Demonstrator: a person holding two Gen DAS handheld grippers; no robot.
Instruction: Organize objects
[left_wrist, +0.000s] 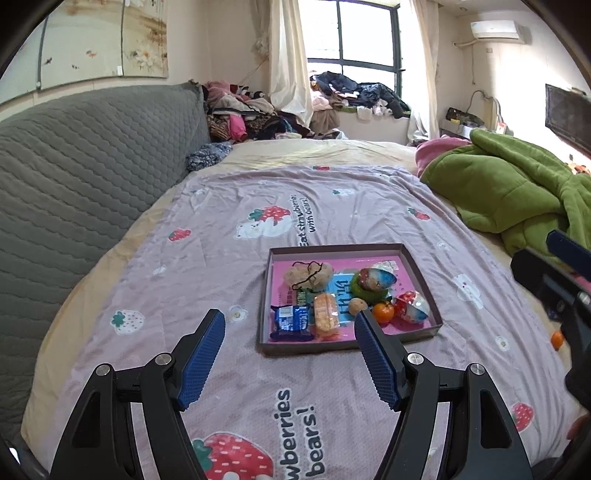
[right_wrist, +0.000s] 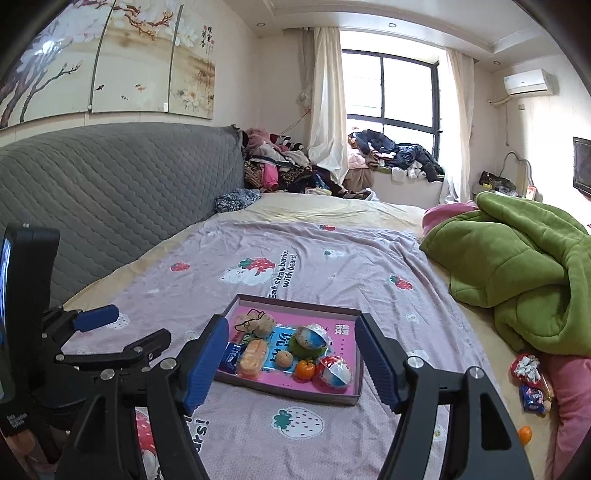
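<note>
At the lower left of the left wrist view the left tongs (left_wrist: 290, 319) hang over the bed's pink strawberry sheet (left_wrist: 147, 258), jaws spread wide and holding nothing. Just right of centre sits the shallow box tray (left_wrist: 351, 247), already carrying a blue biscuit packet (left_wrist: 291, 323), an orange wafer pack (left_wrist: 325, 315), a walnut (left_wrist: 357, 306), a tangerine (left_wrist: 384, 312) and foil-wrapped sweets (left_wrist: 412, 307).

In the right wrist view the right tongs (right_wrist: 290, 321) are likewise wide open and empty, aimed at the tray from low centre. At the far right edge, loose pieces lie off the tray: a red-and-silver wrapper (right_wrist: 524, 367), a blue packet (right_wrist: 532, 398) and a second tangerine (right_wrist: 524, 434) at the lower right.

The step in hand looks like fetching those strays. The right tongs are nearer; swing them right, come down over the round fruit with the jaws straddling it, and close gently, since it may roll on soft bedding.

Both grippers are held level, pointing forward along the bed, the left one visible at the right view's left edge.
</note>
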